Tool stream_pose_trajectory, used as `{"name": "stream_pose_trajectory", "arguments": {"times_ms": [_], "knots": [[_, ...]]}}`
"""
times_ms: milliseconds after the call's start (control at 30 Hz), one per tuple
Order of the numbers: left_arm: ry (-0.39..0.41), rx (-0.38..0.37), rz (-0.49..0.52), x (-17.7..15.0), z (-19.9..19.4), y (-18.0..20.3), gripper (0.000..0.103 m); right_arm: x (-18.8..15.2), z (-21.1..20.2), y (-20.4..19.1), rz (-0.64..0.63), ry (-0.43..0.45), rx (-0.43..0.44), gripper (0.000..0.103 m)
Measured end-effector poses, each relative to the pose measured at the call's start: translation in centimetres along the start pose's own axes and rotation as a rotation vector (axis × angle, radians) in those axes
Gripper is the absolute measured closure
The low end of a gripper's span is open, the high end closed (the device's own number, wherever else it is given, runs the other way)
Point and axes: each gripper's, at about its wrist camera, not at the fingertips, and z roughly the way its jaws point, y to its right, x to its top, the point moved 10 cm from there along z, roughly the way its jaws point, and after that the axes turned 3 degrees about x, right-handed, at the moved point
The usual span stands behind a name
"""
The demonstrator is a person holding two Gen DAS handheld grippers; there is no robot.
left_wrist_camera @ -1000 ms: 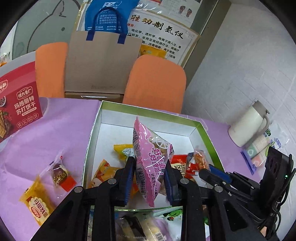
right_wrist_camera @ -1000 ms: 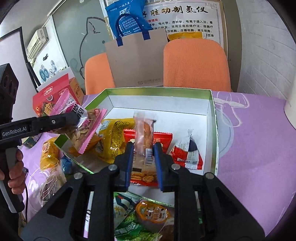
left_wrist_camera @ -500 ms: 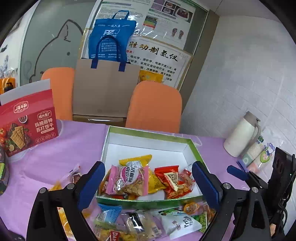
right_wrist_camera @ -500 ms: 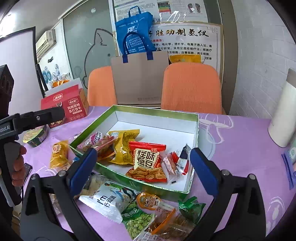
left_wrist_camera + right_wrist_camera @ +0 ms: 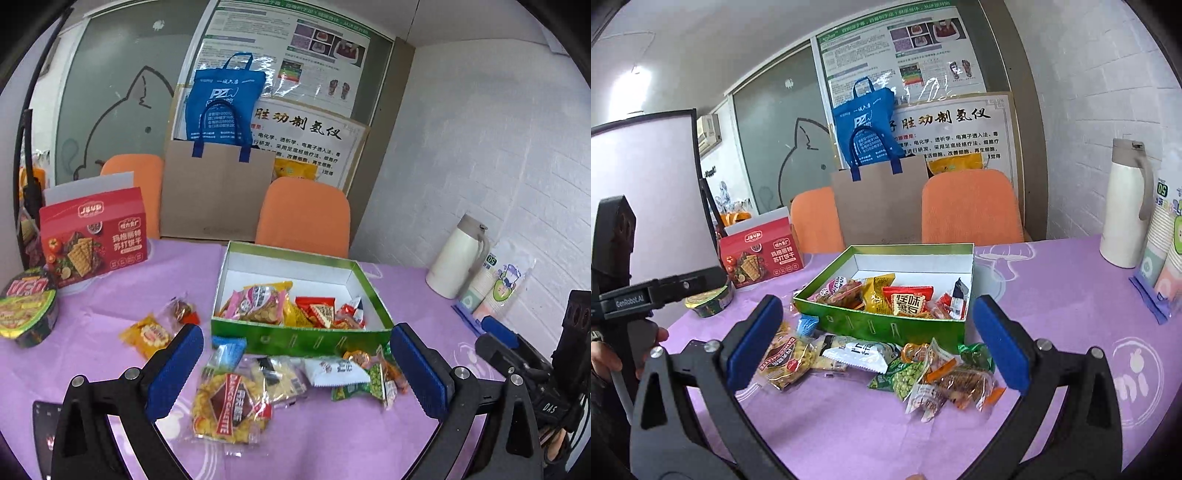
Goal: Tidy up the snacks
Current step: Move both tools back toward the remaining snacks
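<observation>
Both the left gripper (image 5: 295, 363) and the right gripper (image 5: 877, 338) hung above the purple bench (image 5: 1052, 295) with fingers spread wide and empty, while several snack packets (image 5: 908, 301) lay inside the green box (image 5: 886, 326) and more loose packets (image 5: 236, 400) sat scattered just before its near wall.

Both grippers are black plastic frames with silver screws and ribbed blue pads (image 5: 176, 363) on their fingers (image 5: 999, 341). The left gripper (image 5: 642, 295) carries white "GenRobot.AI" lettering; the right gripper's (image 5: 532, 362) body reads "DAS".
</observation>
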Motion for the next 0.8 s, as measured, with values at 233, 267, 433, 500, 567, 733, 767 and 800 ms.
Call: {"name": "stream_pose_trajectory", "arguments": {"times_ms": [233, 267, 433, 500, 567, 733, 767, 800], "knots": [[-0.127, 0.059, -0.044, -9.6, -0.1, -3.4, 0.0, -6.5, 2.0, -1.7, 0.03, -0.117, 0.064, 0.001], [-0.141, 0.069, -0.049, -10.5, -0.1, -3.9, 0.0, -7.1, 2.7, -2.1, 0.008, -0.151, 0.055, 0.001], [-0.147, 0.089, -0.09, -11.4, -0.5, -6.0, 0.0, -8.9, 5.2, -4.1, 0.012, -0.252, 0.1, 0.001], [-0.14, 0.081, -0.101, -11.2, -0.4, -6.2, 0.0, -9.4, 5.6, -4.1, 0.02, -0.275, 0.092, 0.001], [-0.145, 0.081, -0.108, -11.3, -0.2, -6.6, 0.0, -9.7, 5.9, -4.0, 0.026, -0.286, 0.085, 0.001], [-0.178, 0.081, -0.109, -11.6, 1.2, -7.1, 0.0, -10.5, 6.1, -3.3, 0.051, -0.32, 0.074, 0.001], [-0.183, 0.079, -0.11, -11.5, 1.5, -7.3, 0.0, -10.6, 6.2, -3.2, 0.053, -0.326, 0.068, 0.001], [-0.187, 0.077, -0.114, -11.4, 1.7, -7.5, 0.0, -10.7, 6.3, -3.1, 0.055, -0.332, 0.066, 0.001]]}}
